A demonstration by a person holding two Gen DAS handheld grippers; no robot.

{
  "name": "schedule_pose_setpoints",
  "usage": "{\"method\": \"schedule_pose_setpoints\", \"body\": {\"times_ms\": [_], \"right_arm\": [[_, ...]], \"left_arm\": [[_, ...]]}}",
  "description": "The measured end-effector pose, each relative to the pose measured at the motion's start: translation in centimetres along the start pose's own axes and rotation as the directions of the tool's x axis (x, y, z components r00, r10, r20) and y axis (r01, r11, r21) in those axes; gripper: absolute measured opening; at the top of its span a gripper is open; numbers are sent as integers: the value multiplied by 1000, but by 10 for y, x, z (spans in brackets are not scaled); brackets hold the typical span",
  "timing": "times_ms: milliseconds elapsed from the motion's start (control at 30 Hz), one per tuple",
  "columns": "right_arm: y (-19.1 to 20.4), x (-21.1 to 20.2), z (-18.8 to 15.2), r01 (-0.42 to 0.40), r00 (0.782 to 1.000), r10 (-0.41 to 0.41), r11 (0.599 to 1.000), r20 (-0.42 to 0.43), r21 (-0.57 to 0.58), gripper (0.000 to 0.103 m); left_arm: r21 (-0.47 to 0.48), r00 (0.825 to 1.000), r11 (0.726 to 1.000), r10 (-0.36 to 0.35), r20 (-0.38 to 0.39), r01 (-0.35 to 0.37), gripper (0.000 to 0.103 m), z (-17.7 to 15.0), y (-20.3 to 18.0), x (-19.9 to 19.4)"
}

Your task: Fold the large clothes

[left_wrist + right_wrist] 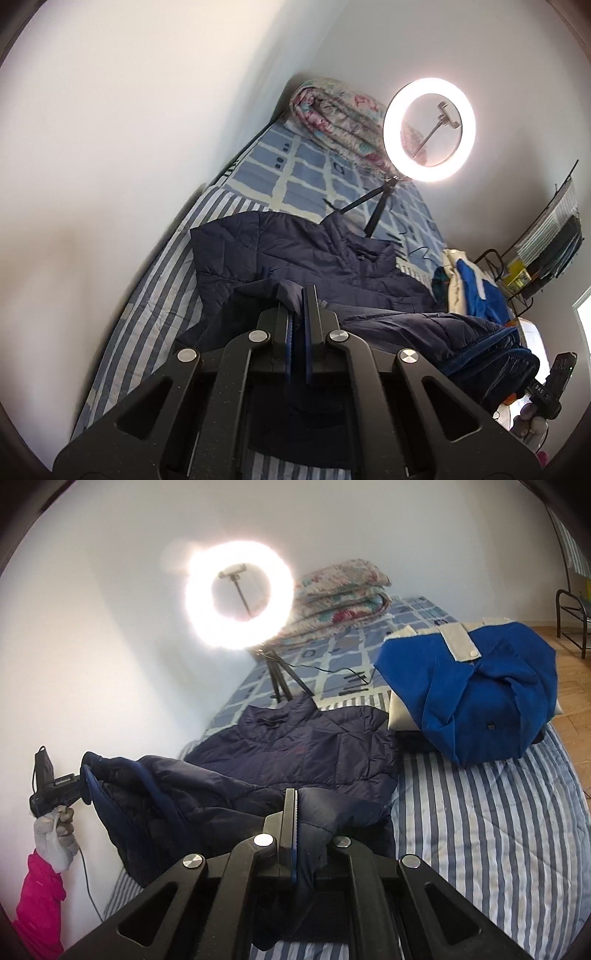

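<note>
On the striped bed (480, 830), both hand-held grippers pinch the navy jacket (295, 749).

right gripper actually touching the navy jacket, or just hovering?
Touching. In the right wrist view the right gripper is shut on the navy jacket: a fold of fabric is pinched between its fingers and drapes down below them.

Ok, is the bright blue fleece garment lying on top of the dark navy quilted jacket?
No, the bright blue fleece garment sits on the striped bedspread beside the dark navy quilted jacket, on other folded clothes.
</note>
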State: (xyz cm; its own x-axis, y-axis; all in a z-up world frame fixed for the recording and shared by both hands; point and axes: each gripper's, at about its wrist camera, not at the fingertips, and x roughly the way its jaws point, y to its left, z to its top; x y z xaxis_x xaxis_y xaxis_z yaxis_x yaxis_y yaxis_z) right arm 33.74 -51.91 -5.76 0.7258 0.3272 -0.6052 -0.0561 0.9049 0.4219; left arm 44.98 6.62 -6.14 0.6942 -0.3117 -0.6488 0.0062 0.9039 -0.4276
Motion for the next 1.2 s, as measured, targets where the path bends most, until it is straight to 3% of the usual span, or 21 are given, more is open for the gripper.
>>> {"method": "schedule_pose_setpoints", "body": {"times_ms": [200,400,733,800,867,967,1100,1167,1200], "right_arm": [[-16,60,6,81,993,-79,997,-85,18,1],[-32,112,0,173,970,-170,985,-175,1,1],[-41,141,-4,199,956,-190,980,-222,18,1],[-43,142,-3,192,958,-181,981,-222,27,3],[-44,138,-1,170,965,-158,985,-211,40,5],[-47,127,4,119,977,-106,991,-184,61,17],[-49,105,8,42,991,-36,998,-129,43,28],[-50,94,8,41,994,-40,999,-98,16,43],[-53,88,8,41,996,-40,999,-78,17,59]], "left_arm": [[-31,995,998,59,-83,-61,2,-3,20,63],[-50,982,993,101,-159,-111,2,-20,38,122],[-1,971,991,128,-199,-131,2,-28,41,150],[-1,969,992,124,-212,-127,10,-24,40,149],[-4,970,994,110,-215,-114,35,-18,38,146],[5,982,996,86,-169,-86,55,-6,34,129],[55,991,994,95,-98,-90,59,8,36,103],[87,987,989,125,-101,-117,59,8,43,98],[101,985,987,134,-107,-124,59,7,46,97]]}}
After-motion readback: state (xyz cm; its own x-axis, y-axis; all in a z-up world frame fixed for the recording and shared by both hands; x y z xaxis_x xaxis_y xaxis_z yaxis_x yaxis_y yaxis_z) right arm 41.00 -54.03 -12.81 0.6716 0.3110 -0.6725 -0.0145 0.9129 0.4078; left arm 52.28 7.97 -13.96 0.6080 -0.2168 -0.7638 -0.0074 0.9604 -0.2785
